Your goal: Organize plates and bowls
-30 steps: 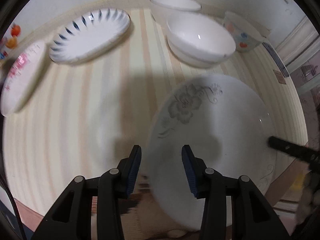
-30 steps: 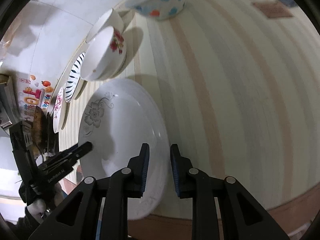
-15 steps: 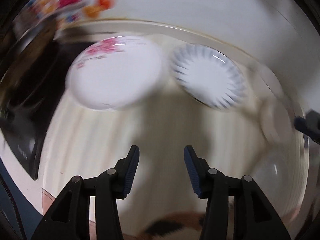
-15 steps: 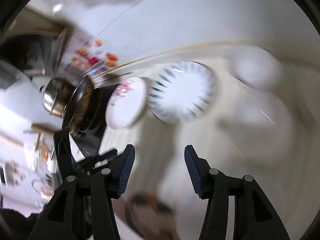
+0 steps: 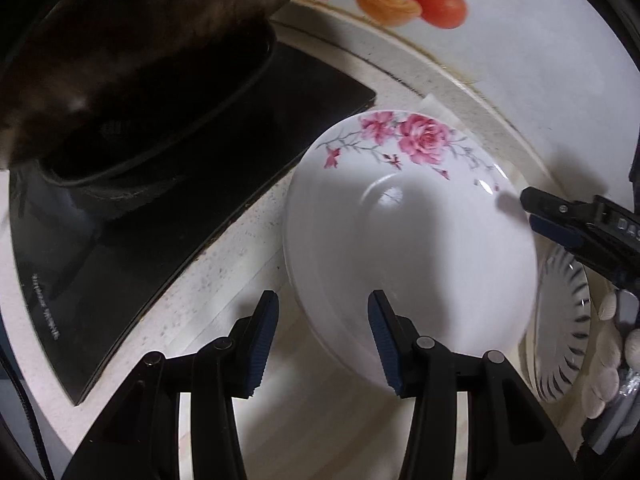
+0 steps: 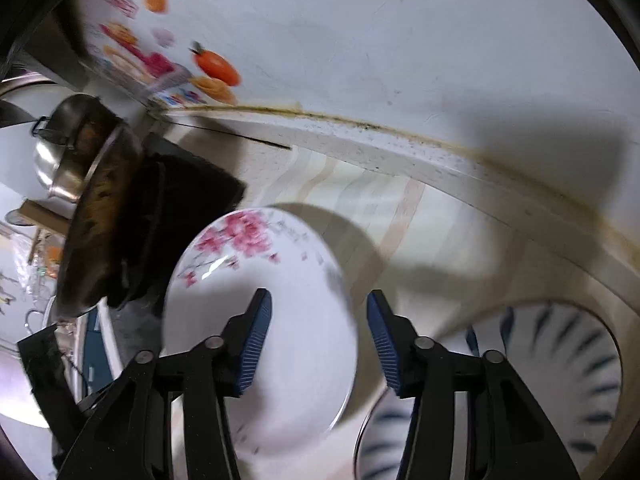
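Observation:
A white plate with pink roses (image 5: pixel 408 240) lies on the striped counter mat beside the stove. My left gripper (image 5: pixel 323 340) stands open over the plate's near-left rim, and the rim passes between its fingers without touching the pads. From the other side my right gripper (image 6: pixel 320 340) straddles the same plate (image 6: pixel 260 320). Its jaws are closing, the rim is between them, and the pads are not pressing on it. In the left wrist view the right gripper (image 5: pixel 530 210) shows at the plate's right edge. A blue-striped plate (image 6: pixel 560 380) (image 5: pixel 564 320) lies just to the right.
A black stove top (image 5: pixel 160 200) with a dark wok (image 5: pixel 140 40) on it sits directly left of the rose plate. The white wall with a fruit sticker (image 5: pixel 440 4) runs close behind. A steel pot (image 6: pixel 60 160) stands beyond the wok. A gloved hand (image 5: pixel 612 340) holds the right gripper.
Both grippers swept left along the counter, from the large grey-flower plate past the blue-striped plate to the rose plate. The right gripper's jaws widened from nearly shut on the large plate's rim.

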`<state>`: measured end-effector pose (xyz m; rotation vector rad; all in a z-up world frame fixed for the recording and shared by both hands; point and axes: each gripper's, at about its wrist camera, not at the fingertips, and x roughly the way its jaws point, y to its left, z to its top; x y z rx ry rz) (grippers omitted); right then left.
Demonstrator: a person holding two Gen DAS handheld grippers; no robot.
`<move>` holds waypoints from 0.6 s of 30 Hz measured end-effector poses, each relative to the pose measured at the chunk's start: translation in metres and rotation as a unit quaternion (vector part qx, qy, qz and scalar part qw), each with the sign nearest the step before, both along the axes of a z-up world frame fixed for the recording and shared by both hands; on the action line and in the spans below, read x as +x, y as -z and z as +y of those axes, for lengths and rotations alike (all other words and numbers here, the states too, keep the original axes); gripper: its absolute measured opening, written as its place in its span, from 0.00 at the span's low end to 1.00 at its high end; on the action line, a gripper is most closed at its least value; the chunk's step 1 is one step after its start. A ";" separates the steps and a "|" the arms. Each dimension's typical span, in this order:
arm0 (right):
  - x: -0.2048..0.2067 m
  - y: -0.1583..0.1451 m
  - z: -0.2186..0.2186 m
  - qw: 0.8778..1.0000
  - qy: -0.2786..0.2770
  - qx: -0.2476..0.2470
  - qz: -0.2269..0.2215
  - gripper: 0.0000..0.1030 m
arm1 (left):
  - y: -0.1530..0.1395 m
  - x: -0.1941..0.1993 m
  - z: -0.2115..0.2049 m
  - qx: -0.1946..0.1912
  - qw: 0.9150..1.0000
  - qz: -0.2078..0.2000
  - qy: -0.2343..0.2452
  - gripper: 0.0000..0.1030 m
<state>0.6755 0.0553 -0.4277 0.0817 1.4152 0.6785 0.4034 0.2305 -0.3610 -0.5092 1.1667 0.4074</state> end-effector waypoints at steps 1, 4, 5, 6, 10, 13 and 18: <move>0.002 0.007 0.003 1.000 -0.001 -0.001 0.002 0.37 | 0.003 0.001 0.001 -0.003 1.000 0.000 -0.003 0.43; 0.010 0.028 0.012 1.000 -0.006 -0.012 0.015 0.17 | 0.008 0.006 0.004 -0.009 1.000 -0.014 -0.008 0.27; 0.011 0.032 0.013 1.000 -0.008 -0.014 0.015 0.18 | 0.007 0.007 0.004 -0.005 1.000 -0.017 -0.007 0.27; 0.012 0.033 0.014 1.000 -0.007 -0.009 0.010 0.18 | 0.008 0.009 0.004 -0.001 1.000 -0.016 -0.008 0.27; 0.010 0.033 0.013 1.000 -0.012 -0.003 0.007 0.18 | 0.005 0.008 0.004 0.000 1.000 -0.019 -0.014 0.27; 0.005 0.028 0.009 1.000 -0.017 0.002 0.001 0.18 | 0.001 0.006 0.000 0.008 1.000 -0.023 -0.013 0.27; -0.004 0.012 -0.001 1.000 -0.018 0.009 -0.005 0.18 | -0.016 -0.007 -0.006 0.009 0.999 -0.033 -0.006 0.27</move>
